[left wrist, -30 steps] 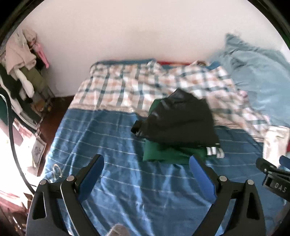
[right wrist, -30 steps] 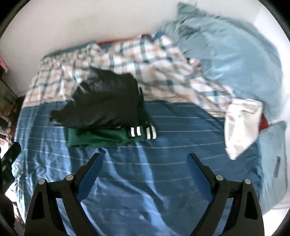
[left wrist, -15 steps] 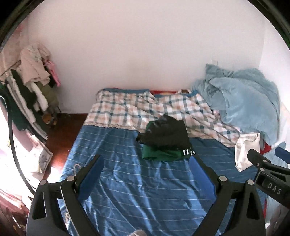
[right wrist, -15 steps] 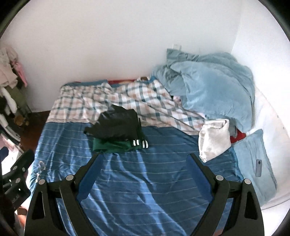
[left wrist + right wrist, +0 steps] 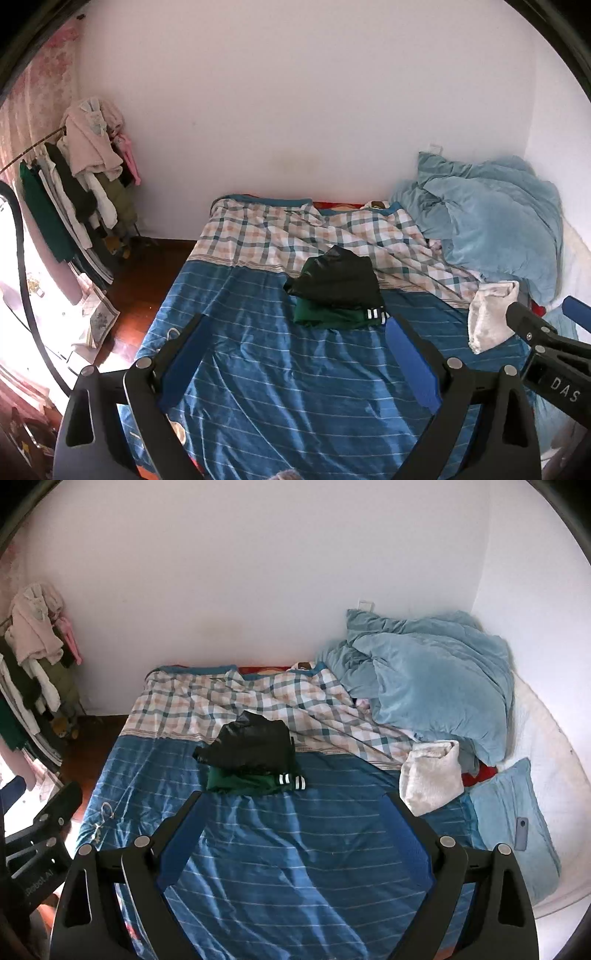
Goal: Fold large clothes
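A folded black garment (image 5: 338, 278) lies on a folded green garment (image 5: 332, 315) with white stripes, mid-bed on the blue striped sheet (image 5: 295, 387). The same pile shows in the right wrist view, black garment (image 5: 255, 744) on the green garment (image 5: 247, 782). My left gripper (image 5: 297, 345) is open and empty, well back from the pile. My right gripper (image 5: 291, 821) is open and empty, also well back from the pile; it also shows at the right edge of the left wrist view (image 5: 546, 339).
A plaid sheet (image 5: 236, 698) covers the bed's far part. A light blue duvet (image 5: 432, 679) is heaped at right, with a white folded cloth (image 5: 432, 775), a blue pillow (image 5: 513, 827) and a phone (image 5: 521, 833). A clothes rack (image 5: 74, 192) stands at left over wooden floor (image 5: 147, 280).
Both grippers have pulled far back from the bed, so the pile looks much smaller and the whole room shows. Both stay open and empty.
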Motion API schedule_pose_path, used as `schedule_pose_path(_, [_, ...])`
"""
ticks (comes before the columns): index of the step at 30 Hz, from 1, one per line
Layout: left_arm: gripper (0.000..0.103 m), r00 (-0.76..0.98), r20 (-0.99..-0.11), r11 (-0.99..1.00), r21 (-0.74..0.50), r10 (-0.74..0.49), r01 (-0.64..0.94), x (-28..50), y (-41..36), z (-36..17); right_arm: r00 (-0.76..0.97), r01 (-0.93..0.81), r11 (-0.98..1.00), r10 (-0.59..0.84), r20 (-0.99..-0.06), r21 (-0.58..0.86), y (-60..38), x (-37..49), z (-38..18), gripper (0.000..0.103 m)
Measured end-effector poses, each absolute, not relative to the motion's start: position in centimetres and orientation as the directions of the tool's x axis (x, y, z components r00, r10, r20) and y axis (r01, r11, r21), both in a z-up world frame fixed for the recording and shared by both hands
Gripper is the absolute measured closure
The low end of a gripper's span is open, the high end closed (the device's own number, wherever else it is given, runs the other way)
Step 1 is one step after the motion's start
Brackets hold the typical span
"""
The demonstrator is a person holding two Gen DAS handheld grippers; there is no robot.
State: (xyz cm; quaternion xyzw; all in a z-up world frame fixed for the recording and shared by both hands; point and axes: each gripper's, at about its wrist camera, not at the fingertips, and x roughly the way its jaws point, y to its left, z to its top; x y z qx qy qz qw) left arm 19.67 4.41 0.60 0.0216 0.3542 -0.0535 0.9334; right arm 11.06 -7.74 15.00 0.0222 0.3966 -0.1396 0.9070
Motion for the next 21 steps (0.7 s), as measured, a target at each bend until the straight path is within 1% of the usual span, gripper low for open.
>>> schedule_pose_path(4, [0.007, 0.748, -0.66, 0.994, 0.005, -0.077, 0.107, 18.9, 4.2, 1.2, 0.647, 0.273, 0.959, -0.243, -0.722, -0.079, -8.3, 10.4, 15.4, 0.006])
schedule_pose_path(12, [0.007, 0.715, -0.696, 0.994, 0.01, -0.072, 0.11, 18.9, 4.1, 2.1, 0.642, 0.245, 0.967, -0.214, -0.737, -0.067, -8.9, 10.2, 17.0, 0.006])
schedule_pose_path(21, [0.006, 0.714, -0.696, 0.994, 0.0, -0.076, 0.106, 18.4, 4.1, 2.8, 0.655, 0.247, 0.967, -0.215, -0.725, -0.064, -9.7, 10.0, 18.2, 0.005])
